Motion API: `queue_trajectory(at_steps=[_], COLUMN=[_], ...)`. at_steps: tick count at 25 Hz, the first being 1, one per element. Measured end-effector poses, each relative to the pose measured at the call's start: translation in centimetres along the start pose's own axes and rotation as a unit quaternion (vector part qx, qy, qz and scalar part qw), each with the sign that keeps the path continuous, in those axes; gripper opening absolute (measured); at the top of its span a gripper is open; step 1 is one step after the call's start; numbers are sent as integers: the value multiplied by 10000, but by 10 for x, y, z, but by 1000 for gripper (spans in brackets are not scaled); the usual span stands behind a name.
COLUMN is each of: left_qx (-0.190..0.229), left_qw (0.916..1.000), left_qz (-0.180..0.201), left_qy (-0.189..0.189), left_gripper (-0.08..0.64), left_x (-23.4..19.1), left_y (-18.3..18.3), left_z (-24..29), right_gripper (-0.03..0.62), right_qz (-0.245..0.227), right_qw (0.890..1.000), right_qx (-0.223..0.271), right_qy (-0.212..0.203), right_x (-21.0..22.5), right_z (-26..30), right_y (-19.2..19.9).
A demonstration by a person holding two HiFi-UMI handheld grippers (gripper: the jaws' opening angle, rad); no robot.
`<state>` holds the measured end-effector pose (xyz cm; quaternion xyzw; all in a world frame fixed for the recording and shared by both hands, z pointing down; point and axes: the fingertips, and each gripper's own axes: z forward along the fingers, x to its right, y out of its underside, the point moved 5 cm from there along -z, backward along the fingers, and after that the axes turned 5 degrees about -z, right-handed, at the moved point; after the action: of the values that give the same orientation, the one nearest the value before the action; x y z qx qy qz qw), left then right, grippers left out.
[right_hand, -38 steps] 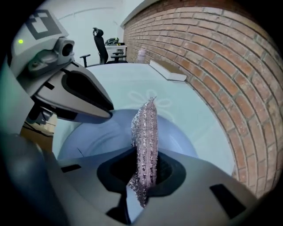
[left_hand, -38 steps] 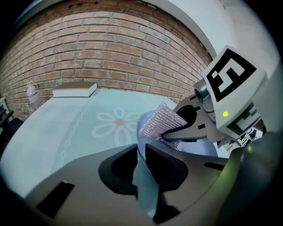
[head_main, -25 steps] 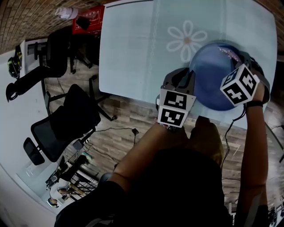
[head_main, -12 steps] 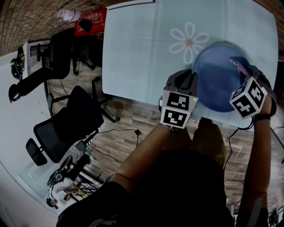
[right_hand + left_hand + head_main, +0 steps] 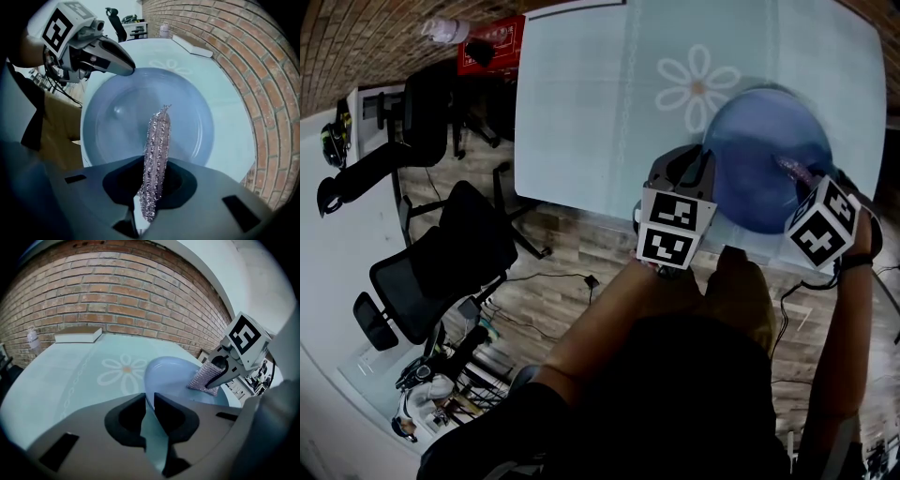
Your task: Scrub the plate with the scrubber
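Over the pale daisy-printed table [image 5: 581,94] by a brick wall [image 5: 93,301], left tongs [image 5: 149,401] clamp the plate [image 5: 173,376], right tongs [image 5: 152,187] the scrubber [image 5: 157,150].

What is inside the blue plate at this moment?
Only the glittery scrubber, clamped by the right gripper, hangs inside the plate. The plate's surface behind the scrubber is covered; contact cannot be seen.

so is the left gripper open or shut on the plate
Shut: the left gripper has its jaws pinching the near rim of the blue plate.
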<state>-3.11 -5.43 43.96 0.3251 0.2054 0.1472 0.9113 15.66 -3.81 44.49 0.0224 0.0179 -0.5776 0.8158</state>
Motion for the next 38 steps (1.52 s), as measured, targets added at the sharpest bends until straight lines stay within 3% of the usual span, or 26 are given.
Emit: queue_trajectory(at_steps=[8, 16, 23, 27, 38], left_qx=[-12, 8, 50, 58, 42], left_qw=[10000, 10000, 10000, 10000, 10000], left_qz=[10, -39, -52, -49, -18], left_qy=[26, 35, 45, 43, 42], left_gripper=[69, 69, 69, 69, 69], left_x=[1, 0, -1, -1, -1], left_y=[-1, 0, 0, 1, 0], left_z=[0, 0, 1, 0, 0], right_gripper=[78, 78, 78, 78, 78], right_qz=[-416, -1045, -245, -95, 299], right_qw=[9944, 9871, 9872, 9895, 9905], right_qx=[266, 439, 1015, 1111, 1215], right_qy=[-937, -1132, -1206, -920, 564], right_x=[-33, -60, -50, -41, 31], right_z=[1, 3, 7, 7, 8], right_y=[-16, -56, -77, -88, -99])
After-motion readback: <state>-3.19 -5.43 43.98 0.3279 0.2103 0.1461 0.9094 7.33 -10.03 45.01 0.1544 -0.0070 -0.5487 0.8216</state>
